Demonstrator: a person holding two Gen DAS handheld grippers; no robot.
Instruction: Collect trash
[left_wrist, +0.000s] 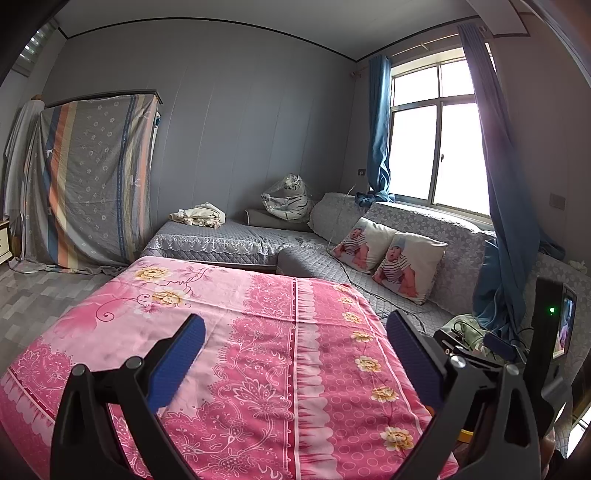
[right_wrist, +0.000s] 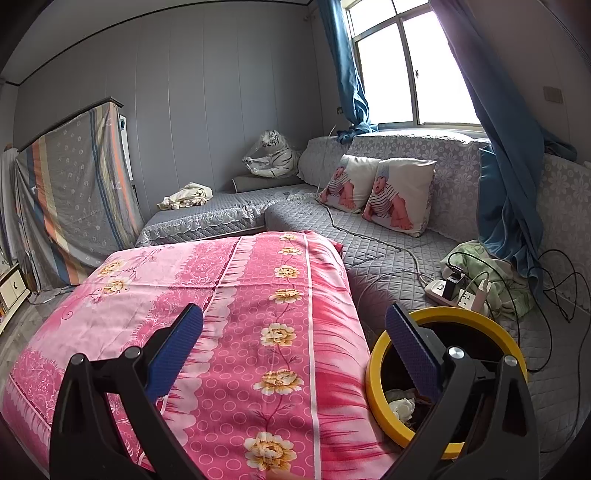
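Note:
My left gripper (left_wrist: 295, 325) is open and empty above a table covered by a pink flowered cloth (left_wrist: 236, 354). My right gripper (right_wrist: 295, 317) is open and empty above the same cloth (right_wrist: 229, 317), near its right edge. A yellow-rimmed bin (right_wrist: 376, 387) stands low on the right beside the table, partly hidden by my right finger (right_wrist: 413, 350). Crumpled white paper (right_wrist: 402, 408) lies inside it. A small bit of the bin's yellow rim (left_wrist: 466, 435) shows in the left wrist view. No loose trash shows on the cloth.
A grey quilted corner sofa (right_wrist: 388, 251) runs behind and right of the table, with two baby-print pillows (right_wrist: 399, 195), a plush tiger (right_wrist: 271, 153), crumpled cloth (right_wrist: 186, 197), a power strip with chargers (right_wrist: 458, 291) and cables. A sheet-draped cabinet (left_wrist: 92, 181) stands at the left. The other gripper's camera unit (left_wrist: 557, 325) shows at right.

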